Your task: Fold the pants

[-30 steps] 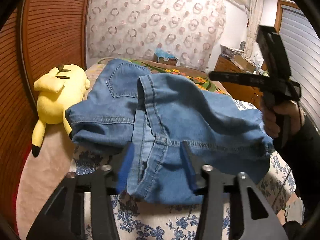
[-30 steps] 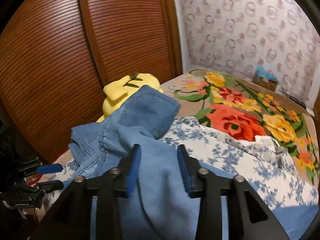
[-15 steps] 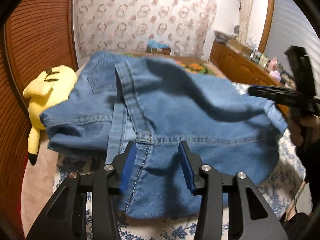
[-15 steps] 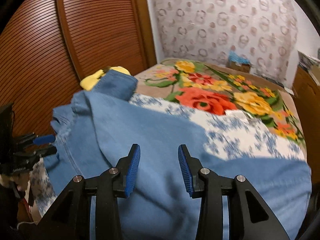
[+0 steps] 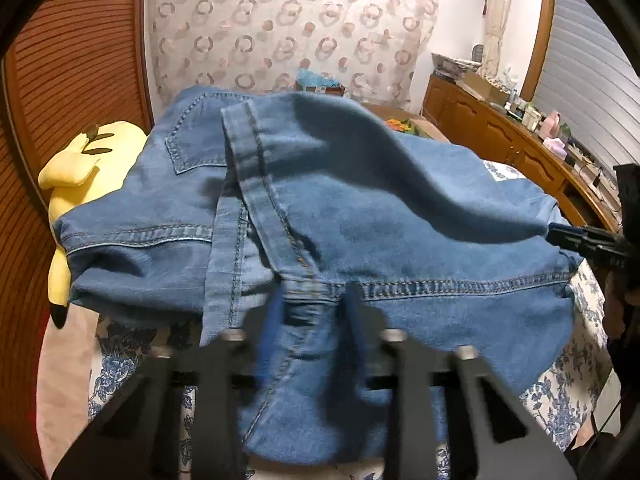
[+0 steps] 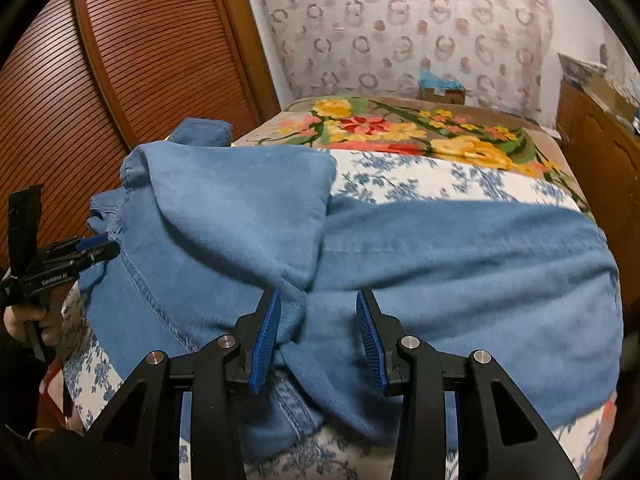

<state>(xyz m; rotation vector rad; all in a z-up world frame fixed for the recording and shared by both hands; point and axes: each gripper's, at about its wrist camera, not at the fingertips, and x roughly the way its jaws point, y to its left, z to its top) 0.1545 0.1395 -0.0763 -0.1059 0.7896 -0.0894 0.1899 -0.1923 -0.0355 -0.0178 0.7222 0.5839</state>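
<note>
Across the middle of both views, the blue denim pants [image 5: 360, 216] lie bunched on the flowered bed cover [image 6: 420, 176]. At upper left in the left wrist view a yellow plush toy [image 5: 80, 168] rests beside them. Bottom centre, the left gripper [image 5: 312, 320] has just been closing on a seam fold. The right gripper [image 6: 318, 332] stands apart, denim between its pads untouched.

A bed [image 6: 404, 182] under a blue-flowered white sheet is carrying the blue jeans [image 6: 440, 248], which are lying bunched across it. A bright floral blanket [image 6: 400, 128] is covering its far half, and a yellow plush toy [image 5: 76, 168] is lying at one edge.
</note>
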